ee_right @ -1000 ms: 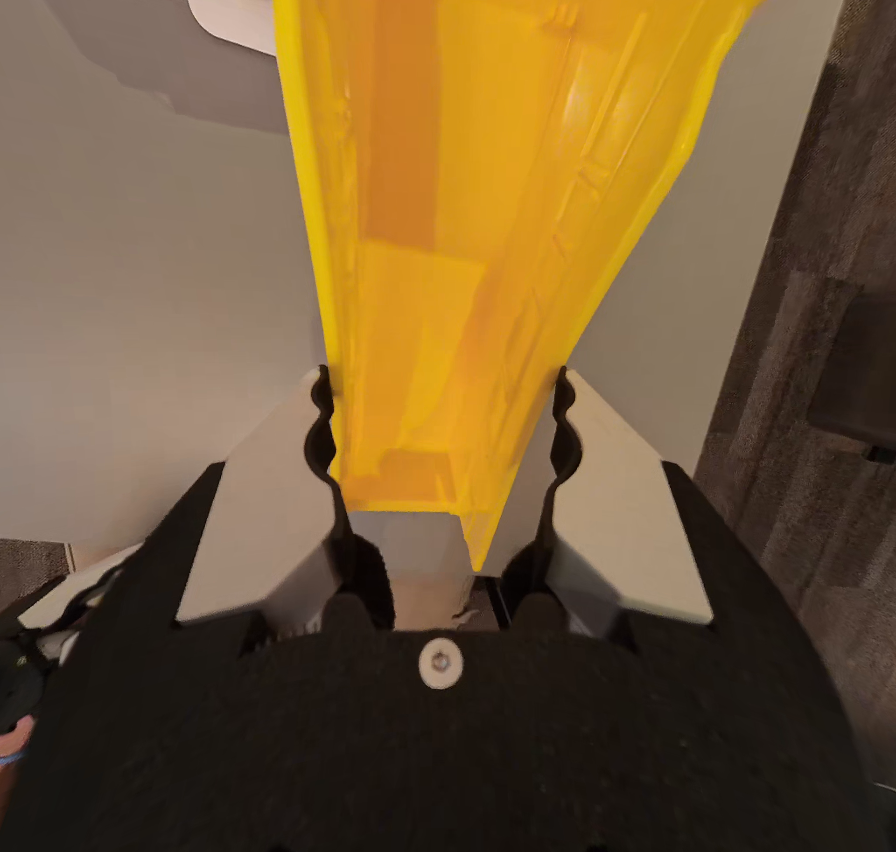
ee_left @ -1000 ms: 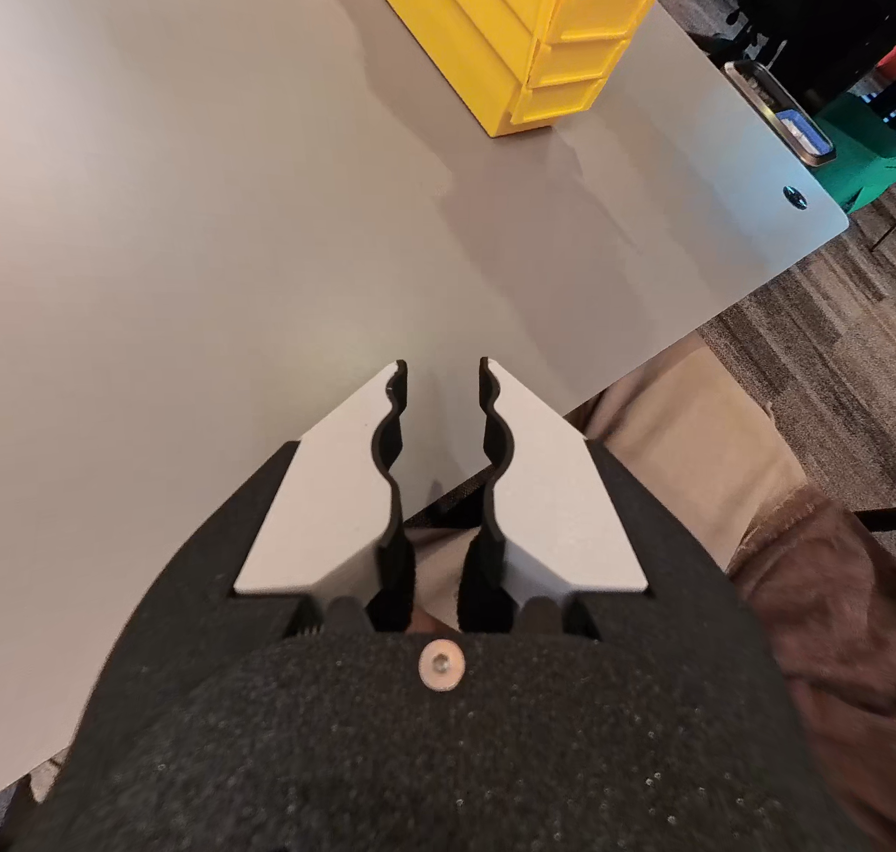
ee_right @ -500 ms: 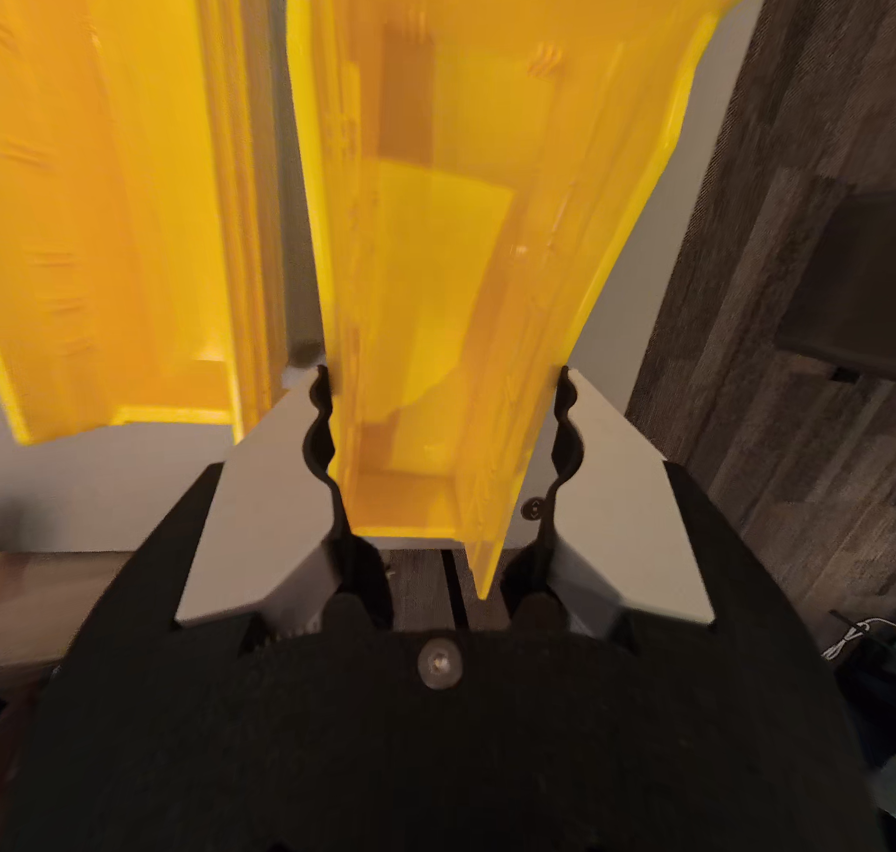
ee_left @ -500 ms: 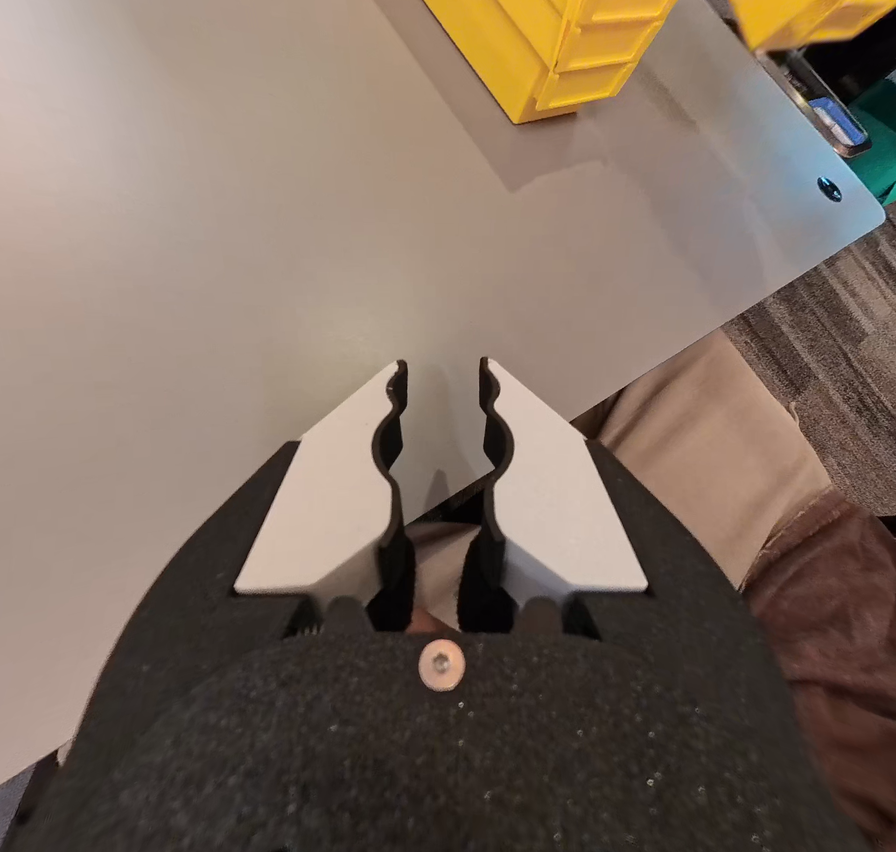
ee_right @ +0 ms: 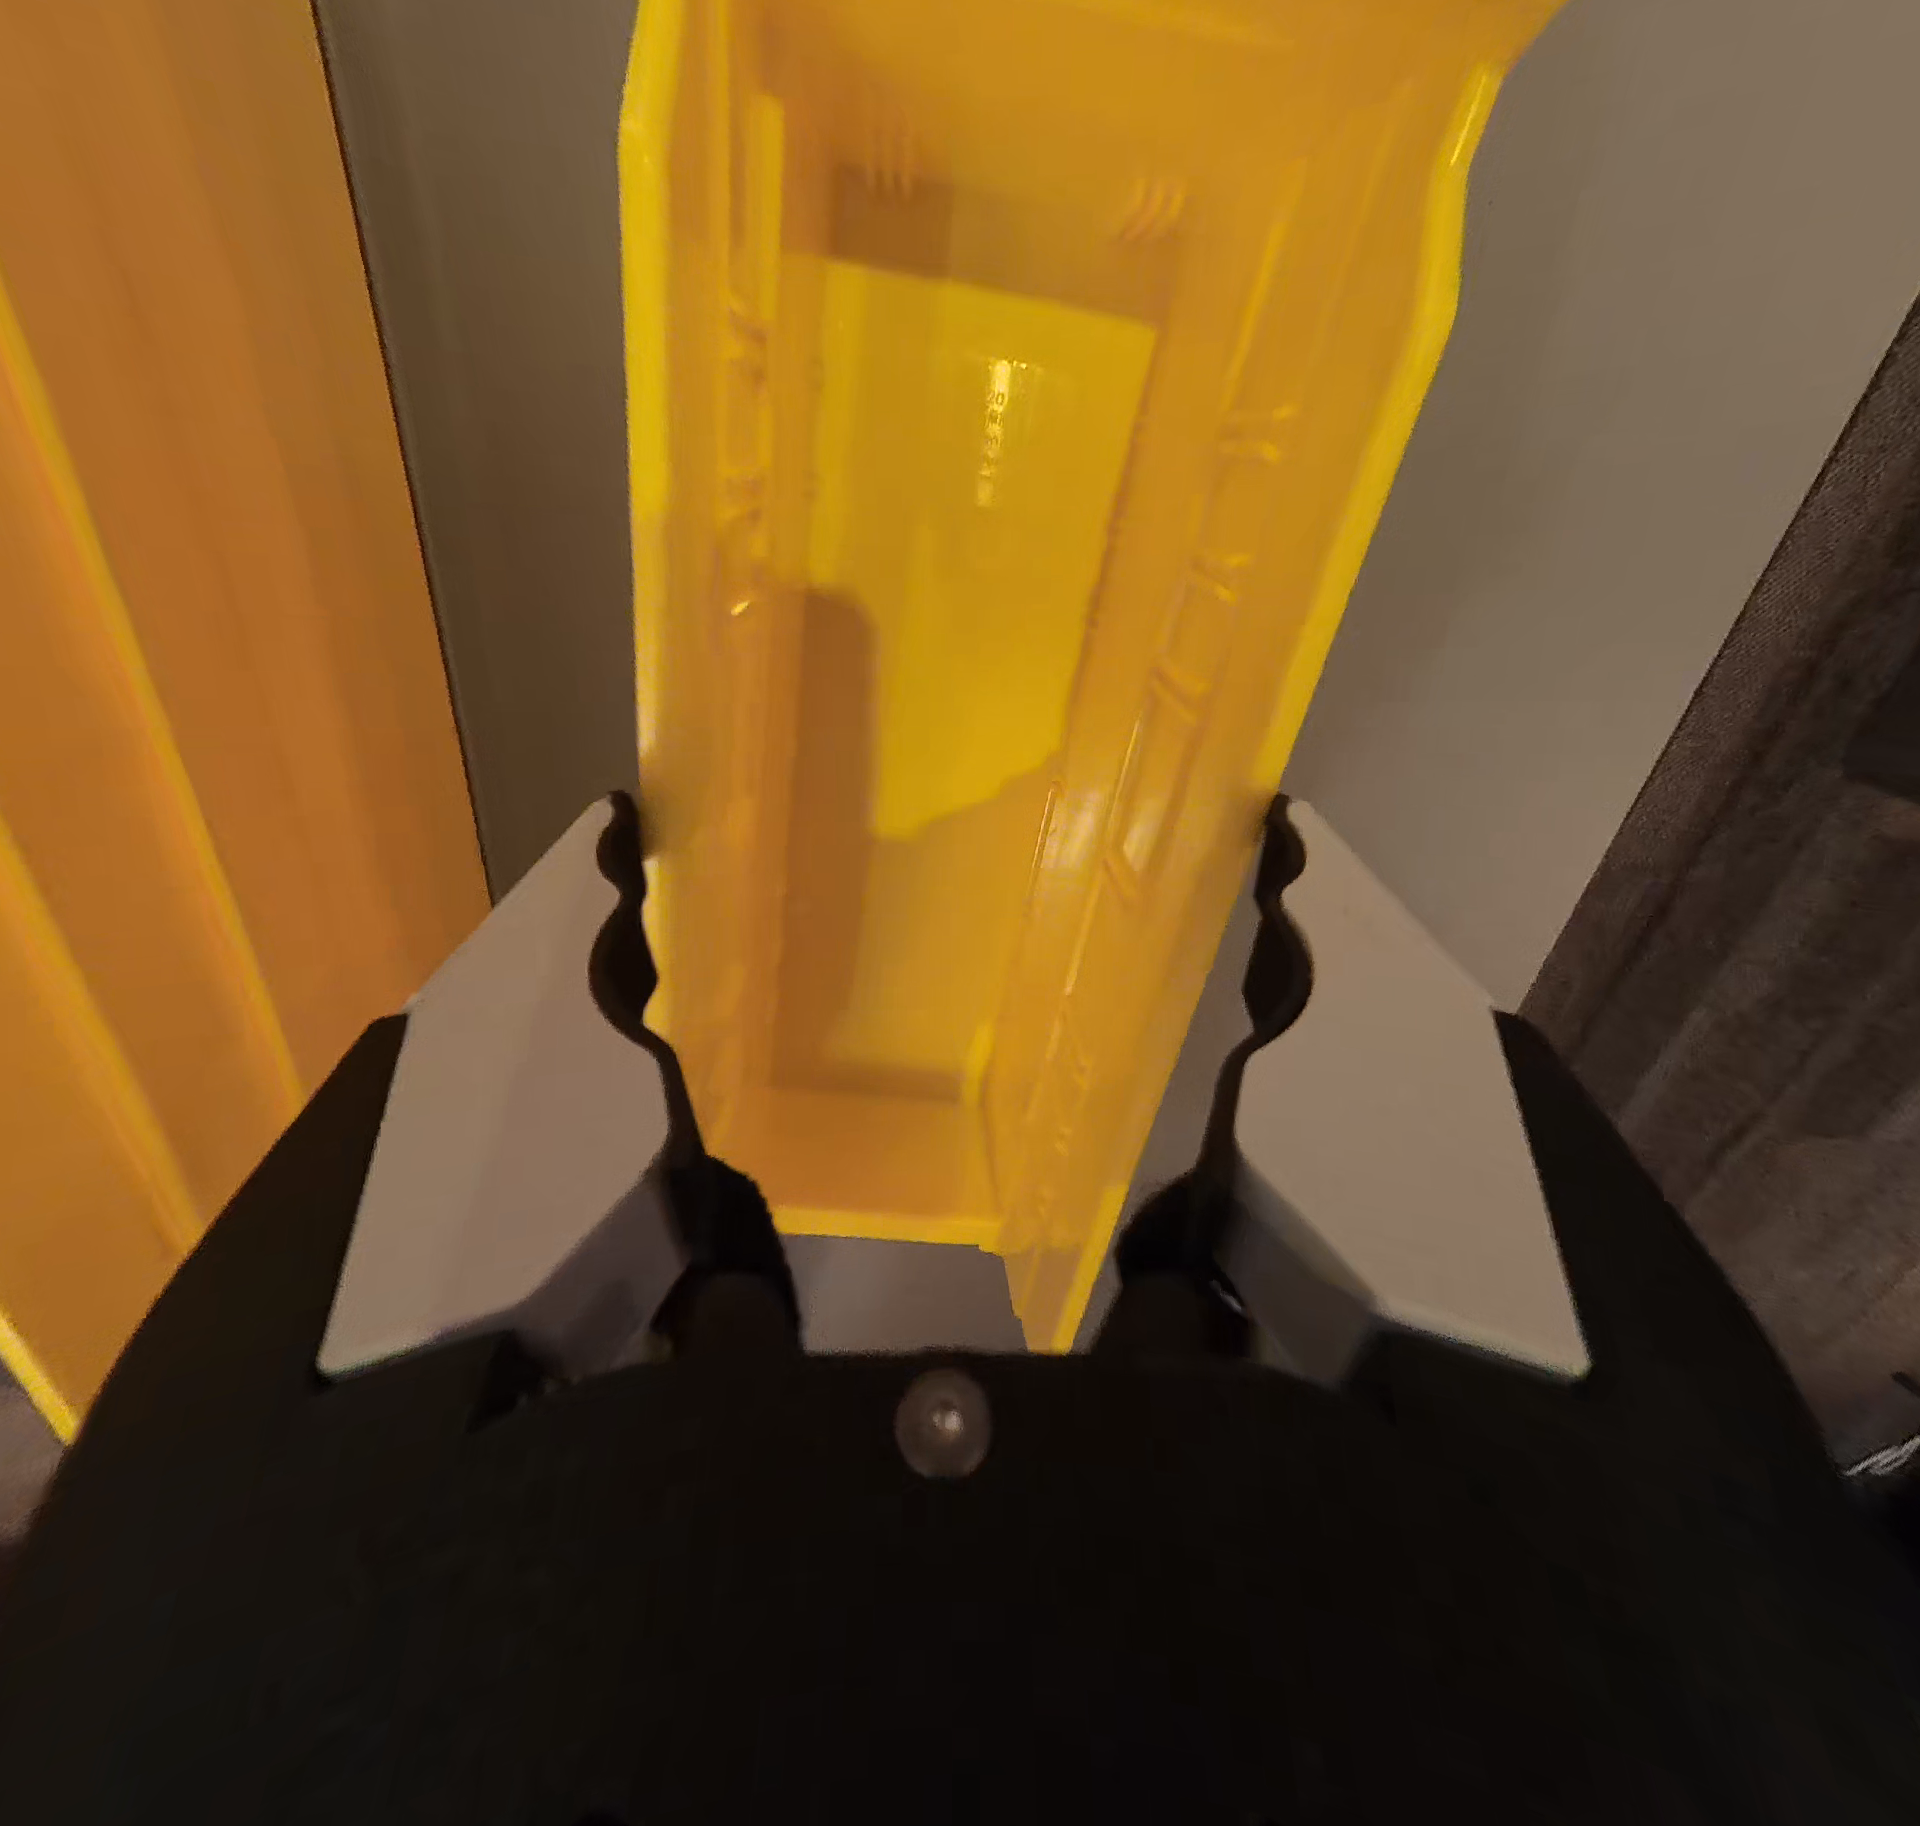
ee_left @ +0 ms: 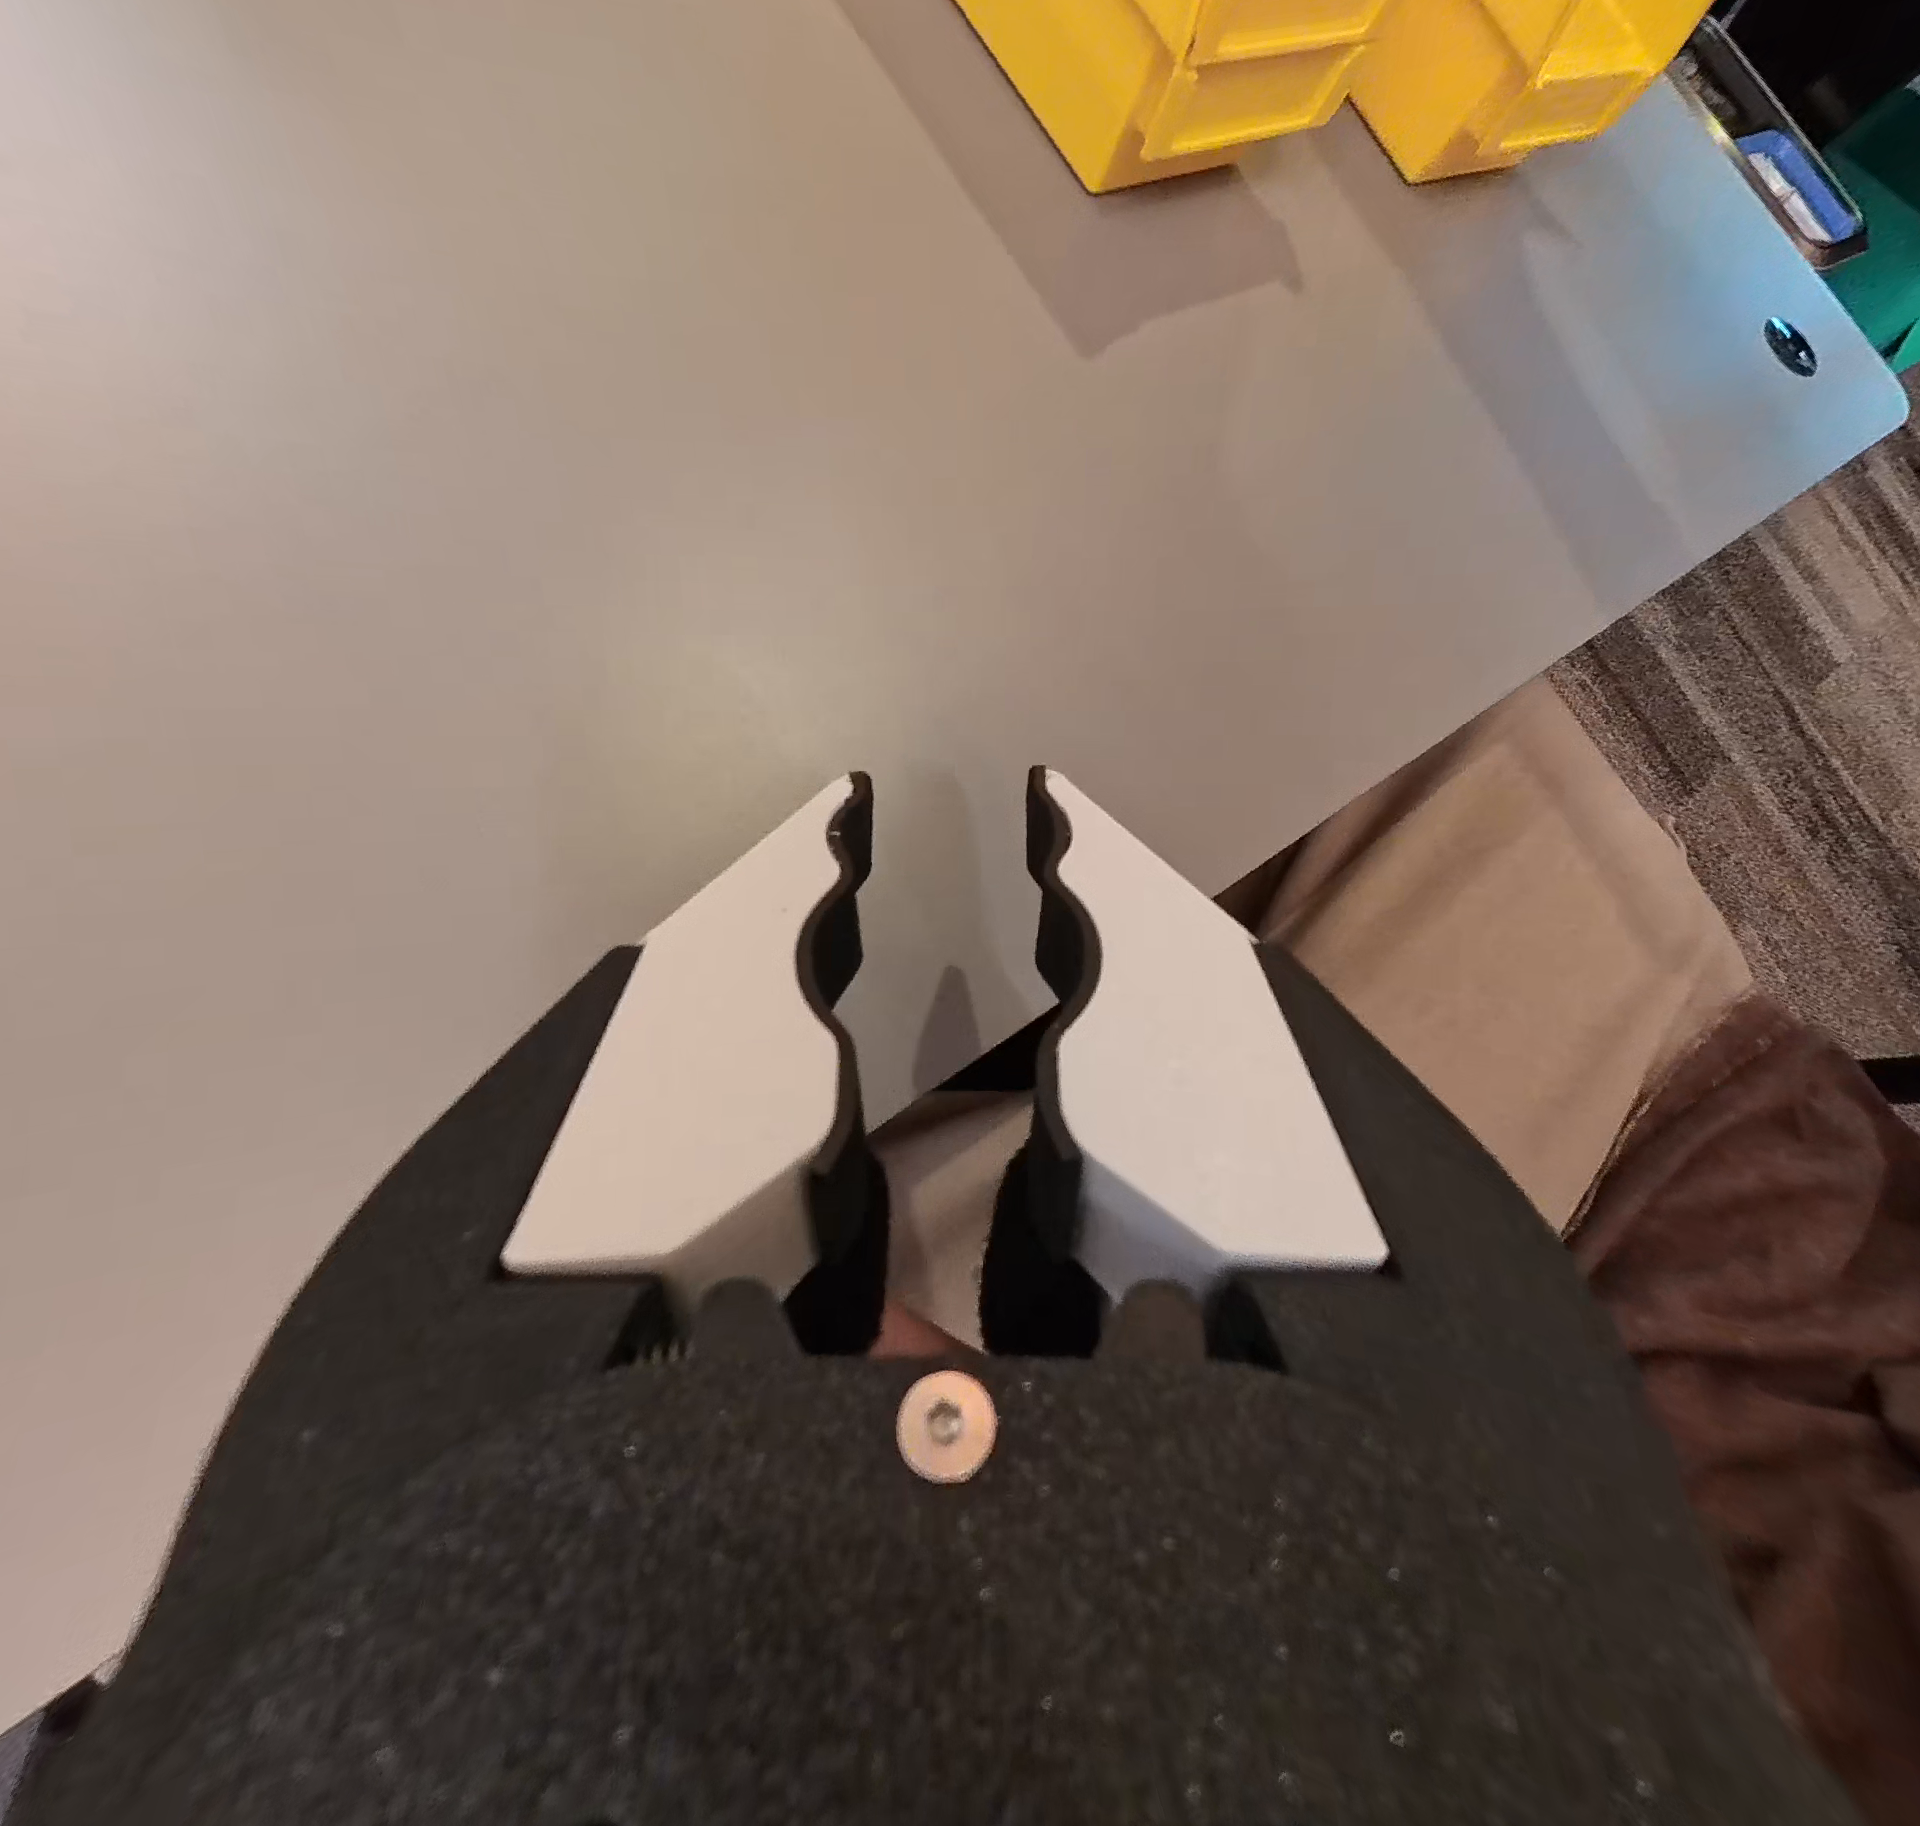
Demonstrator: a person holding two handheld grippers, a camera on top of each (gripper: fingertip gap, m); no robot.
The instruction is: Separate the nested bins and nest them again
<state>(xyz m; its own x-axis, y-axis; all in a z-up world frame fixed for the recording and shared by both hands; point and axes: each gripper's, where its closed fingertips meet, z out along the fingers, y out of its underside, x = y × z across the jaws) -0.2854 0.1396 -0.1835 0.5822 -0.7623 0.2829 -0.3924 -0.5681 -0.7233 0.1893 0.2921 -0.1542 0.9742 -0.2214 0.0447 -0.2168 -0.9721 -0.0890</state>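
A stack of nested yellow bins [ee_left: 1195, 41] stands on the grey table [ee_left: 520, 426] at the far side. A single yellow bin [ee_left: 1507, 31] is just right of the stack, at or just above the tabletop. My right gripper [ee_right: 951, 820] is shut on this single bin [ee_right: 1039, 426], one finger against each long side wall, and I look down into its open top. The stack [ee_right: 156, 529] fills the left of the right wrist view. My left gripper [ee_left: 948, 789] is empty, its jaws a narrow gap apart, over the table's near edge and well away from the bins.
The table's right corner has a screw hole [ee_left: 1789, 358] and a small dark device [ee_left: 1787, 176] at its edge. A person's tan trouser leg [ee_left: 1455, 893] and brown sleeve [ee_left: 1766, 1257] are below the near edge. Carpet floor [ee_left: 1766, 633] lies to the right.
My right gripper has carried the single bin sideways and lowered it beside the stack; it has come into the left wrist view. My left gripper has barely moved and its jaws have not changed.
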